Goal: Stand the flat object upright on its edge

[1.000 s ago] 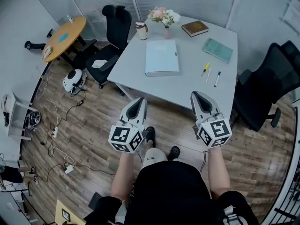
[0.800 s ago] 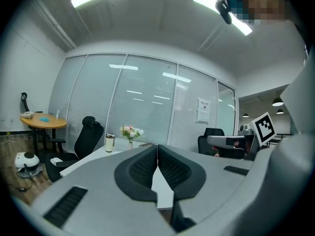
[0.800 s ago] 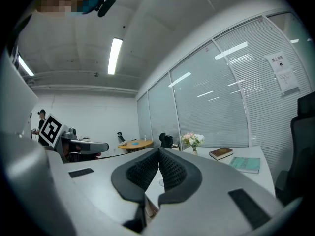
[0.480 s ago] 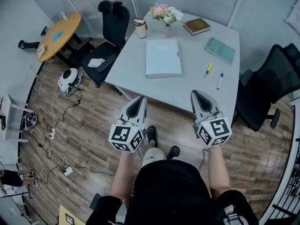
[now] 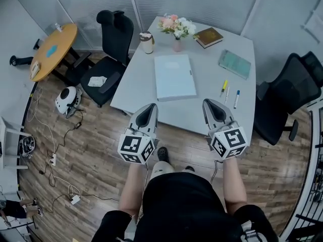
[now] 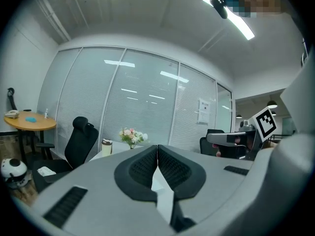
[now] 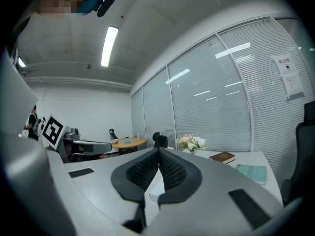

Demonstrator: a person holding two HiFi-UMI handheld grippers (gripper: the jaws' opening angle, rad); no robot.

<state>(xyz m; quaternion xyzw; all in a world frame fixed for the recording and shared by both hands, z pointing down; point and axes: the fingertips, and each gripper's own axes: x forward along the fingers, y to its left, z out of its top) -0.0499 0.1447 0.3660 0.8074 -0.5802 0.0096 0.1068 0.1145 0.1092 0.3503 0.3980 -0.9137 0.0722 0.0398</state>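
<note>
Left gripper (image 5: 150,107) and right gripper (image 5: 208,103): both jaw pairs pressed together with nothing between them, side by side at the near edge of the grey table (image 5: 202,112). Pale blue folder (image 5: 174,76): lies flat on the table beyond the left gripper, apart from both grippers. To its right are three pens (image 5: 229,91) and a green book (image 5: 234,64). Along the far edge are a brown book (image 5: 209,36), a vase of flowers (image 5: 177,29) and a cup (image 5: 147,42).
</note>
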